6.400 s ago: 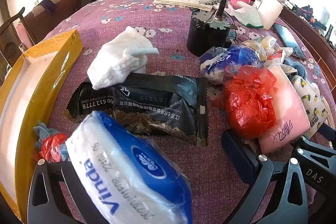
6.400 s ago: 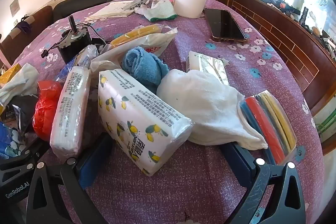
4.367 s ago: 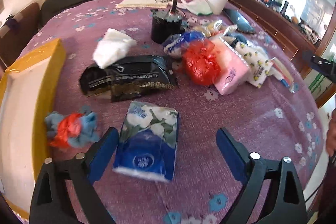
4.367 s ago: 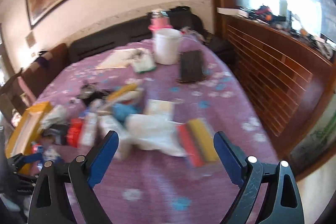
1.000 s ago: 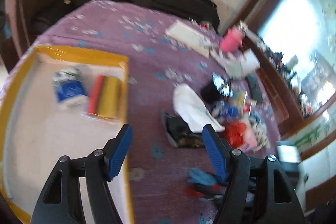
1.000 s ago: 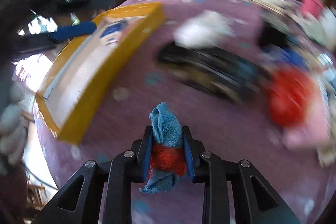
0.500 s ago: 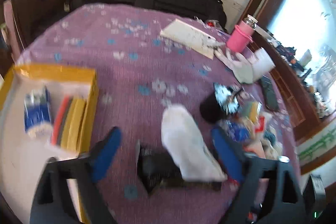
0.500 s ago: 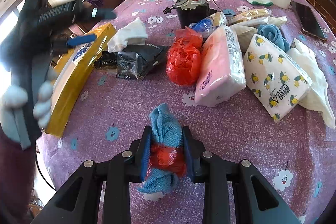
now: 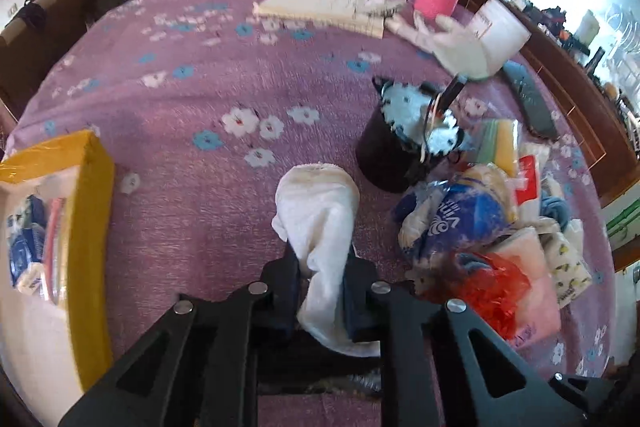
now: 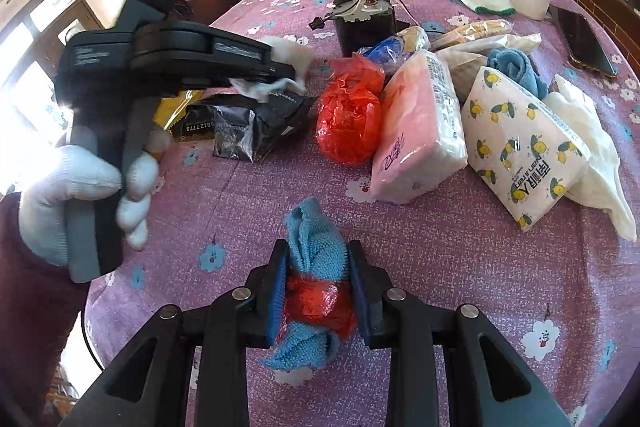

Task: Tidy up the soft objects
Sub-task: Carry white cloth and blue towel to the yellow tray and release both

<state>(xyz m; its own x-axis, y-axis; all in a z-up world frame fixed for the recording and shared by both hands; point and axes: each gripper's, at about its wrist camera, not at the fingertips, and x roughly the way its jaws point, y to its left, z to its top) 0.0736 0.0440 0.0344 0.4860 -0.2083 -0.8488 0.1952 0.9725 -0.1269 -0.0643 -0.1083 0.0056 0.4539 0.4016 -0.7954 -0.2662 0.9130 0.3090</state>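
My left gripper (image 9: 320,259) is shut on a white cloth (image 9: 320,219) and holds it over the purple flowered table (image 9: 192,83). It also shows in the right wrist view (image 10: 288,75), held by a white-gloved hand. My right gripper (image 10: 318,259) is shut on a blue cloth bundle with a red band (image 10: 316,267), above the table's near part. The yellow-rimmed tray (image 9: 94,195) at the left holds a blue tissue pack (image 9: 24,243) and a pack of coloured strips (image 9: 54,231).
A pile lies at the right: red plastic bag (image 10: 348,115), pink tissue pack (image 10: 416,131), lemon-print tissue pack (image 10: 520,143), white towel (image 10: 592,147), blue towel (image 10: 516,67). A black foil pouch (image 10: 248,123), a black motor (image 9: 400,147) and a phone (image 10: 584,43) are also there.
My left gripper has come down and closed on the white cloth. My right gripper still holds the blue bundle and has hardly moved.
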